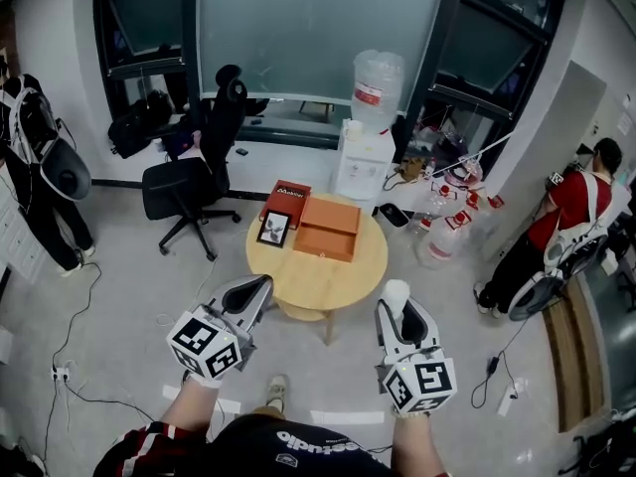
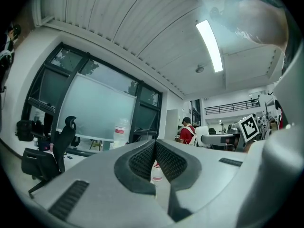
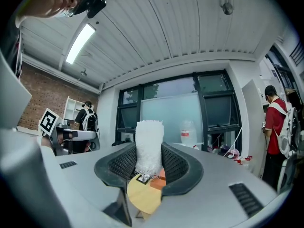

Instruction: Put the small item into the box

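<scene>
An orange box (image 1: 328, 229) lies closed on the round wooden table (image 1: 343, 276), ahead of both grippers. My right gripper (image 1: 397, 306) is shut on a small white mesh roll (image 1: 397, 290) that stands upright between its pads (image 3: 174, 164). In the right gripper view the roll (image 3: 149, 146) rises above the jaws, with the table (image 3: 142, 198) and the orange box (image 3: 160, 180) seen below it. My left gripper (image 1: 254, 292) hovers short of the table's near left edge. Its pads (image 2: 140, 159) meet at the tips with nothing between them.
On the table beside the orange box lie a red box (image 1: 286, 202) and a small framed picture (image 1: 274, 229). A black office chair (image 1: 194, 172) stands at the left, a water dispenser (image 1: 366, 152) behind, bottles (image 1: 445, 232) on the floor, a person in red (image 1: 576, 207) at the right.
</scene>
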